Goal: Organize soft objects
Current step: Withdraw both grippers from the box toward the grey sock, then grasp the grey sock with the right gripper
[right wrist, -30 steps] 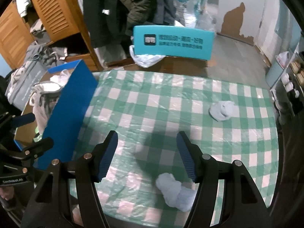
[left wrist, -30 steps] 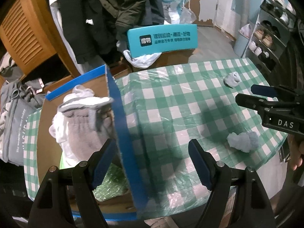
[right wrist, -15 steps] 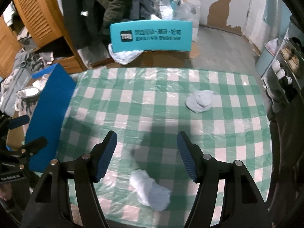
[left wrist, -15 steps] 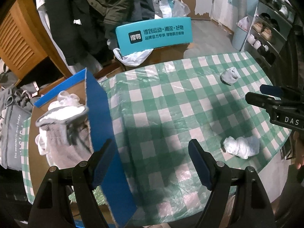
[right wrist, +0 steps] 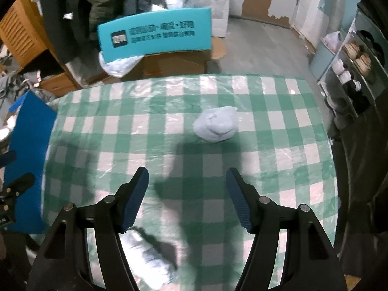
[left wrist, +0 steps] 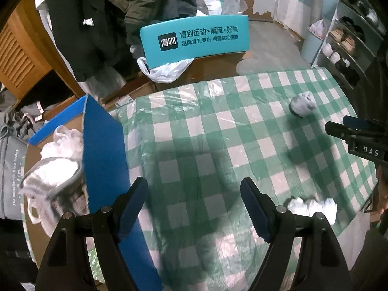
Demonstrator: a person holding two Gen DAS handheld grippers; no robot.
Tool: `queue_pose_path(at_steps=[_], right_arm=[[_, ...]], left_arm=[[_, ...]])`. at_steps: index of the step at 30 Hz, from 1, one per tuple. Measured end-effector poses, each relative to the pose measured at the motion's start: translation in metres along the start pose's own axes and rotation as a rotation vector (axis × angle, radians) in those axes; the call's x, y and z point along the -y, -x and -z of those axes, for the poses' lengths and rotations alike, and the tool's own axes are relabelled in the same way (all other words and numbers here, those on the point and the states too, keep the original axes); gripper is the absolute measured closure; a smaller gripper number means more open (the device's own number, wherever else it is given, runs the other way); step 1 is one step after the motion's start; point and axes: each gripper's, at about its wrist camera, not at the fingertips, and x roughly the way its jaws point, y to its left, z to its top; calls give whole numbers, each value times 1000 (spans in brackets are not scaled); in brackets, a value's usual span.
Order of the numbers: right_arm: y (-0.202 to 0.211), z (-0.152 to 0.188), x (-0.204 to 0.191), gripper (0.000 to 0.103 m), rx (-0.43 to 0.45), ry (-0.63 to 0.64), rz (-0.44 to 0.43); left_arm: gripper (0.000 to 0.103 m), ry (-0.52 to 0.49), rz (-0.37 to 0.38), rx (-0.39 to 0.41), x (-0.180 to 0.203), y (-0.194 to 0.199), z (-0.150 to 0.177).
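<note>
A balled pale blue sock (right wrist: 215,127) lies on the green checked tablecloth (right wrist: 266,169), ahead of my open, empty right gripper (right wrist: 187,197); it also shows in the left wrist view (left wrist: 302,106). A second whitish sock bundle (left wrist: 312,206) lies near the table's front edge, by my right gripper's left finger (right wrist: 145,254). My left gripper (left wrist: 194,206) is open and empty over the cloth, beside the blue-edged cardboard box (left wrist: 104,150). The box holds grey and white soft items (left wrist: 53,177).
A teal sign (left wrist: 195,40) stands on a brown box behind the table. Dark coats hang at the back left (left wrist: 109,12). A shoe rack (left wrist: 349,48) stands at the right. A grey bag (left wrist: 11,169) lies left of the box.
Both grippers have swung right. The box has slid left in the left wrist view. In the right wrist view the blue sock is now central and nearer, the white bundle lower left.
</note>
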Motion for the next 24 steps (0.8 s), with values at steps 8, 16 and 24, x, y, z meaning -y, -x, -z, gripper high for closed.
queue_pose_path(at_steps=[8,16,24], right_arm=[[-31,-25,23,37,-27,-45,22],[-63,-40,37,37,-58,-65,41],[-87,-46,36,37,-68,-49,66]], left_arm=[[23,9,11,-25,8,-30,-23],[23,-8,29,-71,18,-60,-35],[23,-3,43,-98,21,-78,-41]])
